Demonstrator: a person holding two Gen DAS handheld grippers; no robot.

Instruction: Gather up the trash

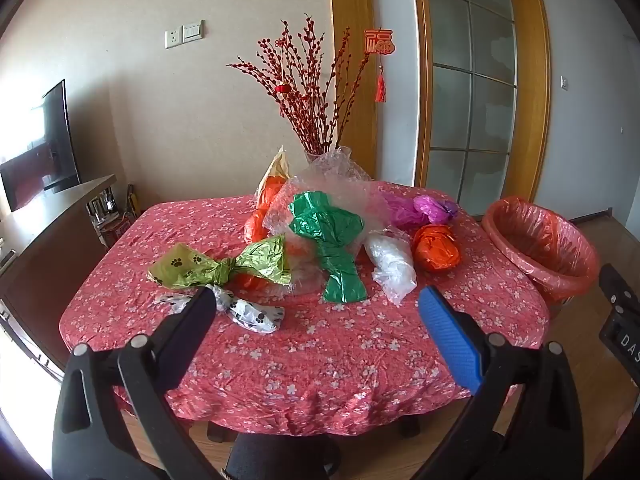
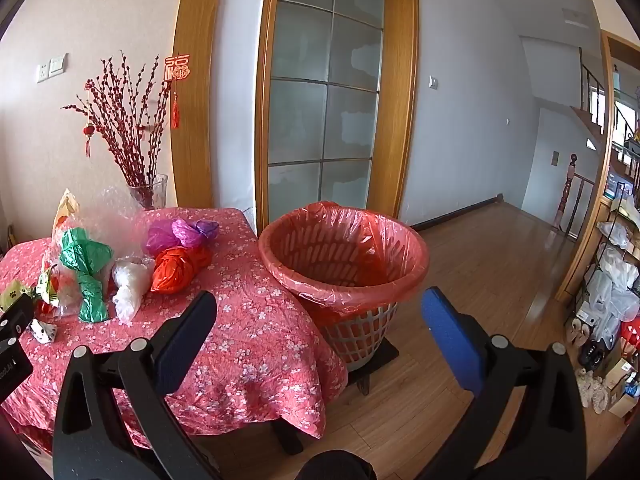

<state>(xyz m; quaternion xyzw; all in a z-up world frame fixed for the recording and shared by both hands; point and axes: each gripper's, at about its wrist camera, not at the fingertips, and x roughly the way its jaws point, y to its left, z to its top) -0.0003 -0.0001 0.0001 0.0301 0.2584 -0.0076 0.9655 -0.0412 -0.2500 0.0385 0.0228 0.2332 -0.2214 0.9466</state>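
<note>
1. So: left tongs [image 1: 316,320] spread wide, nothing between the fingers; they hover over the near edge of the worktop [image 1: 320,364]. Right tongs [image 2: 318,322] also wide open and empty, aimed at the gap between the worktop corner and the bin.
2. Closest ahead of the left tongs: white paw-print bag [image 1: 248,312], partly behind the left finger. Just past it, yellow-green paw-print bag [image 1: 224,266].
3. Further ahead, centre: green bag [image 1: 334,240] lying against a heap of clear wrap [image 1: 332,188]; orange bags behind that heap.
4. Ahead-right of the left tongs: white clear bag [image 1: 390,262], orange bundle [image 1: 436,248], purple bag [image 1: 420,210] beyond.
5. Bin [image 2: 344,256], red liner, stands just off the worktop edge, straight ahead of the right tongs. What shows of its inside looks empty; the bottom is hidden.
6. Judgement: task looks barely started, if at all. All the visible trash sits on the worktop, none gripped. Every piece is left to move.
</note>
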